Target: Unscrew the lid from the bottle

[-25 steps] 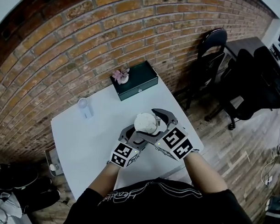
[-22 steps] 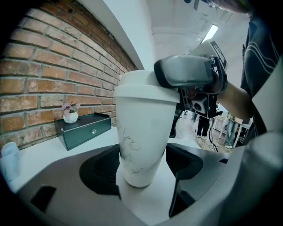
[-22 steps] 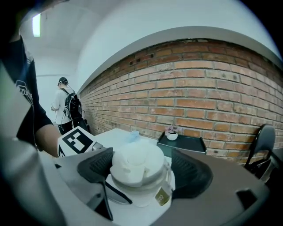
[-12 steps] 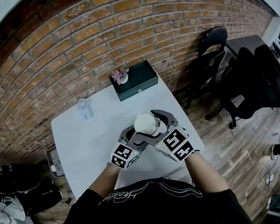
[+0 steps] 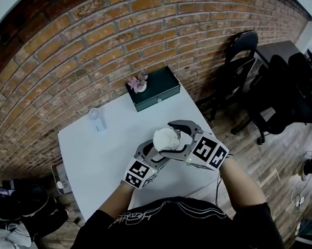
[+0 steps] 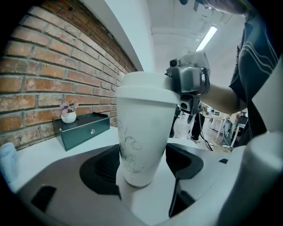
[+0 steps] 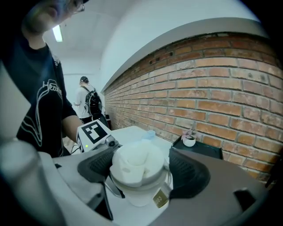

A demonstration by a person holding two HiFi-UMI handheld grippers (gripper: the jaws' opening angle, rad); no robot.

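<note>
A white marbled bottle (image 6: 142, 141) stands upright over the white table (image 5: 98, 160), its white lid (image 5: 166, 138) on top. My left gripper (image 5: 156, 151) is shut on the bottle's lower body, a pad (image 6: 101, 170) pressing each side. My right gripper (image 5: 175, 134) comes in from the right and is shut on the lid (image 7: 136, 162), with jaws against both sides. In the left gripper view, the right gripper (image 6: 189, 84) shows at the lid's (image 6: 146, 88) far side. A small gold tag (image 7: 159, 198) hangs under the lid.
At the table's back edge a dark green box (image 5: 154, 89) carries a small flower pot (image 5: 138, 84). A small pale blue bottle (image 5: 97, 119) stands back left. A brick wall runs behind; black chairs (image 5: 240, 63) stand to the right. A person with a backpack (image 7: 90, 103) is far off.
My right gripper has swung round the lid, its marker cube moving right and up. The left gripper and the bottle have stayed nearly where they were.
</note>
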